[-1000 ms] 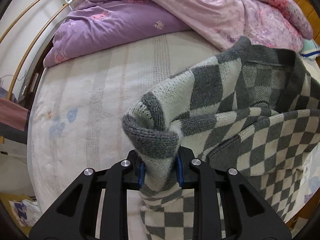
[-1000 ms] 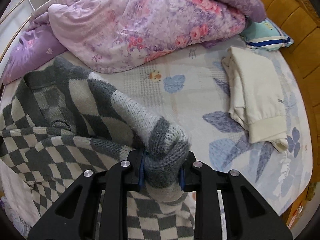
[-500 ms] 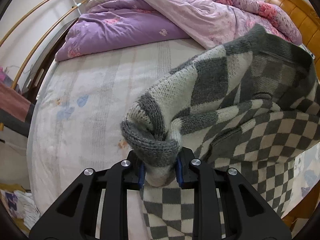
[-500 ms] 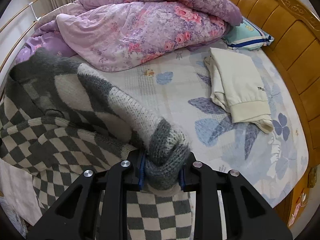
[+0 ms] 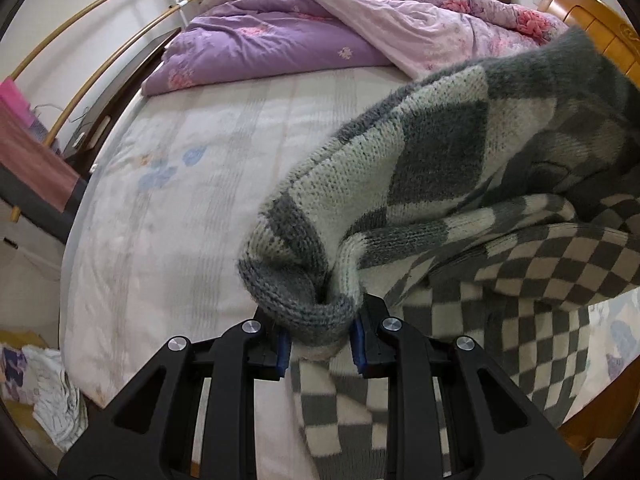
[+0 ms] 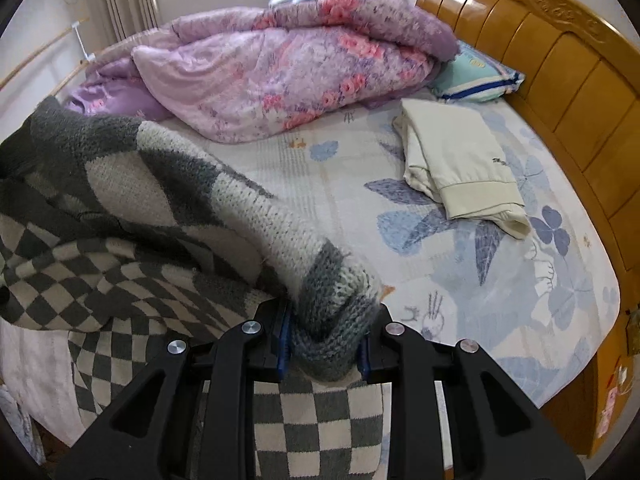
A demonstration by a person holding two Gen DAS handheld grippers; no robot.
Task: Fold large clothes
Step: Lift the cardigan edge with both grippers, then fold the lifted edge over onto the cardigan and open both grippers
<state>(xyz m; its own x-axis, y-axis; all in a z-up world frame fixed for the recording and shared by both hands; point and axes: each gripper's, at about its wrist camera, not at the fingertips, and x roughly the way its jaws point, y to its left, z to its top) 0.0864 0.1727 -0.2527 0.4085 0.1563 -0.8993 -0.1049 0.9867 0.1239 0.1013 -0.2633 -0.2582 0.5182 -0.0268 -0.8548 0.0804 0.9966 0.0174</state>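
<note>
A grey and cream checkered knit sweater (image 5: 440, 168) hangs lifted above the bed, stretched between my two grippers. My left gripper (image 5: 320, 344) is shut on a bunched grey ribbed edge of it. My right gripper (image 6: 322, 348) is shut on another bunched grey edge of the same sweater (image 6: 160, 200). The small-check body of the sweater drapes down below both grippers and over the front edge of the bed. The fingertips are hidden in the knit.
The bed sheet (image 5: 208, 184) with blue flower print lies below. A purple and pink quilt (image 6: 288, 68) is heaped at the far side. A folded cream garment (image 6: 452, 160) and a teal pillow (image 6: 476, 76) lie near the wooden headboard (image 6: 560, 72). Loose clothes (image 5: 56, 392) lie on the floor.
Both grippers have risen and tilted up, lifting the sweater higher off the bed; more of the far room and headboard is in view. Both grips are unchanged.
</note>
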